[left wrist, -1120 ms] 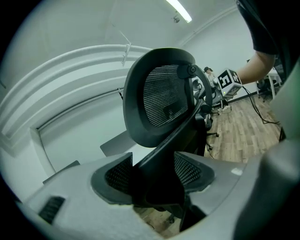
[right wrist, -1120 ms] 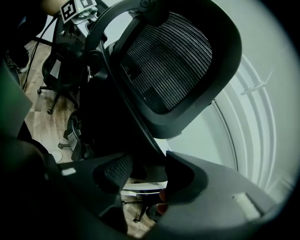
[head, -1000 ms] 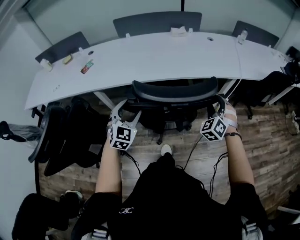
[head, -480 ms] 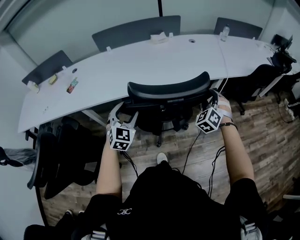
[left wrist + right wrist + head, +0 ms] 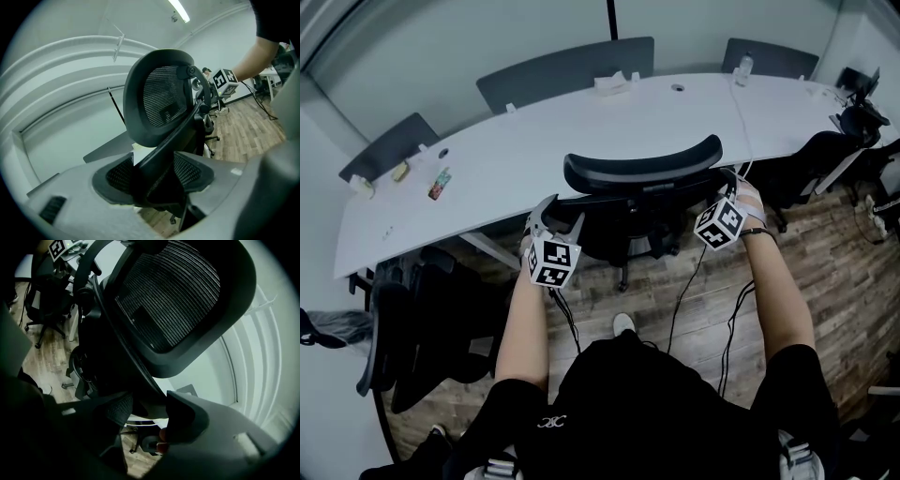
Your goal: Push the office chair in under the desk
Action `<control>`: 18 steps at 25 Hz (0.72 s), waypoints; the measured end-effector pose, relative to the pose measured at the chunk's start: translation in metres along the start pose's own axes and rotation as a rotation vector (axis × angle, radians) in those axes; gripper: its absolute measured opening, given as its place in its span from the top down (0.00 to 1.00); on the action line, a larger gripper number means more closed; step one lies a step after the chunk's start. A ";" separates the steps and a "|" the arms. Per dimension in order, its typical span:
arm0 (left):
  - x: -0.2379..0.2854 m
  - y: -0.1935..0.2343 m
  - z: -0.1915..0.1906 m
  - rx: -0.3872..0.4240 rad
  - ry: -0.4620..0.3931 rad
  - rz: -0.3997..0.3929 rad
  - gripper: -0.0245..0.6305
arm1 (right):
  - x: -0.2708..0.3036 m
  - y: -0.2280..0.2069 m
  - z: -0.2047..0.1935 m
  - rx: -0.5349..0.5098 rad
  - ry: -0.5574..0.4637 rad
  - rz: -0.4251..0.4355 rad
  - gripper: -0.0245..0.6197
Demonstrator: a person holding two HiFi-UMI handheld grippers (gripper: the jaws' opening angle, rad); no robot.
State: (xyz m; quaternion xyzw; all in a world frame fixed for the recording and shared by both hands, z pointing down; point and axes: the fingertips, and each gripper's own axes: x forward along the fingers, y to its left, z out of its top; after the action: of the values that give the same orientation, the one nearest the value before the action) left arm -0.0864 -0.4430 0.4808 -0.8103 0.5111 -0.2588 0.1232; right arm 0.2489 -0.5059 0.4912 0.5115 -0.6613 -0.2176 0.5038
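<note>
The black mesh office chair stands at the white curved desk, its headrest level with the desk's near edge. My left gripper clamps the left side of the chair's back. My right gripper clamps the right side. In the left gripper view the left gripper has both pads pressed on the dark back frame below the headrest. The right gripper likewise grips the frame under the headrest.
Other black chairs stand at the left and right, and grey ones behind the desk. Small items, a tissue box and a bottle lie on it. Cables trail over the wood floor.
The chair has rolled forward toward the desk with both grippers still on its back. The headrest now reaches the desk's near edge.
</note>
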 end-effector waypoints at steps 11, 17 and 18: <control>0.033 0.006 0.010 0.001 0.013 -0.018 0.56 | 0.030 -0.018 -0.003 -0.008 0.025 0.007 0.61; 0.047 0.008 0.014 -0.001 0.043 -0.027 0.56 | 0.041 -0.026 -0.005 -0.008 0.029 0.013 0.61; 0.049 0.009 0.015 -0.001 0.046 -0.028 0.56 | 0.043 -0.027 -0.005 -0.007 0.030 0.012 0.61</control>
State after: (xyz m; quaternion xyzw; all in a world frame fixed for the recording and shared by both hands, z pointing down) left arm -0.0683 -0.4920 0.4790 -0.8113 0.5026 -0.2788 0.1072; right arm 0.2674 -0.5533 0.4904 0.5089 -0.6560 -0.2091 0.5167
